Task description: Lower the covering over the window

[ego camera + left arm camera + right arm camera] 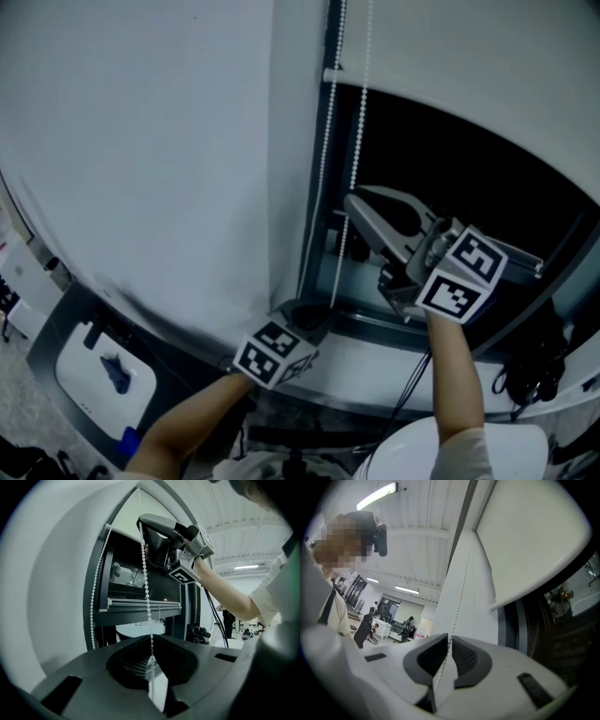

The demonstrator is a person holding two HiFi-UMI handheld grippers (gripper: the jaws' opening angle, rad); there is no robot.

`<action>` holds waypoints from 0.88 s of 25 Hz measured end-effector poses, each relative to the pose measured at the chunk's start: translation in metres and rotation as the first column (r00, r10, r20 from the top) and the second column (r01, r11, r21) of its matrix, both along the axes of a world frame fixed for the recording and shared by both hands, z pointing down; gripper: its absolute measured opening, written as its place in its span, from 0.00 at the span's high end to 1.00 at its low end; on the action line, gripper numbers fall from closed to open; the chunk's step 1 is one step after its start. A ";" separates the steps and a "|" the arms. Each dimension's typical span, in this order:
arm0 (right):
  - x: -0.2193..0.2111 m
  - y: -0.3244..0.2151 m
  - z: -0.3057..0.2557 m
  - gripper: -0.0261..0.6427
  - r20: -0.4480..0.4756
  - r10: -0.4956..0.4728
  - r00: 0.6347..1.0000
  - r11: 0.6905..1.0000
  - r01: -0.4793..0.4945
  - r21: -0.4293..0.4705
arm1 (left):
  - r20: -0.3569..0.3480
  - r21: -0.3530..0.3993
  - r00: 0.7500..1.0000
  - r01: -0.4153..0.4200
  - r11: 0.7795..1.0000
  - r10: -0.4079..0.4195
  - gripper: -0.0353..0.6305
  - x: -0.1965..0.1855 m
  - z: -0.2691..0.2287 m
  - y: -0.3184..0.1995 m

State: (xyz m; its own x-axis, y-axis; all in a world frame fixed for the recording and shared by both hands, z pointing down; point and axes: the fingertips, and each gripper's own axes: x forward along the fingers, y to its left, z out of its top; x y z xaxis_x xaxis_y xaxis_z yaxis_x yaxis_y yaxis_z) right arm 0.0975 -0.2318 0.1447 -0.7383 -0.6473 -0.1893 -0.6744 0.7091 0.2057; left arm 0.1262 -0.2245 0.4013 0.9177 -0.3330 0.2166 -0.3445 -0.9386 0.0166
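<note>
**Left gripper.** The left gripper [151,638] is clenching on the bead chain [144,569]. Its two pads are meeting on one strand, which is running straight through the closed gap and rising past the tips of the other gripper. In the head view, the left gripper [307,319] is sitting low, at the lower left corner of the window pane [487,197], and is pointing toward 1 o'clock. The left forearm [183,427] is entering from 7 o'clock.

**Right gripper.** The right gripper [449,641] is likewise gripping a strand of the bead chain [459,602], with its jaws drawn together on it. In the head view, the right gripper [359,208] is standing at 2 o'clock from the left one and higher up, with its jaws pointing toward 10 o'clock. The right forearm [457,366] is rising from 6 o'clock.

**Covering.** Two strands of the bead chain [327,141] are hanging along the window's left edge. The blind [469,47] is covering the upper part of the window. Its bottom rail [450,117] is lying toward 12 o'clock, above both grippers, and the dark pane is showing below it.
</note>
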 end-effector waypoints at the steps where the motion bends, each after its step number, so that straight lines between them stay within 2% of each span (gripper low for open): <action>1: -0.002 0.000 0.000 0.91 -0.010 0.002 1.000 1.000 -0.002 0.002 | -0.001 0.006 1.000 -0.001 1.000 0.001 0.89 0.001 0.000 0.000; 6: -0.003 -0.003 0.001 0.92 -0.046 0.024 0.999 1.000 -0.023 0.007 | 0.007 0.023 1.000 -0.025 0.999 0.025 0.89 0.002 -0.003 0.006; 11: -0.001 -0.010 0.002 0.92 -0.017 0.028 0.999 0.999 -0.029 -0.036 | -0.002 0.033 1.000 -0.020 0.999 0.020 0.89 0.002 -0.005 0.005; 22: -0.001 -0.010 -0.001 0.88 0.003 0.015 1.000 0.999 -0.014 -0.036 | -0.009 0.018 1.000 -0.002 1.000 0.003 0.89 -0.003 -0.003 0.000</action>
State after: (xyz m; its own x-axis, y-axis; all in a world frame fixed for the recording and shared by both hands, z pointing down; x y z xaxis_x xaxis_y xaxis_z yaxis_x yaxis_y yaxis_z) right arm 0.0961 -0.2414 0.1437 -0.7283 -0.6643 -0.1683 -0.6853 0.7061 0.1781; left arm 0.1234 -0.2241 0.3982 0.9205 -0.3345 0.2021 -0.3421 -0.9397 0.0027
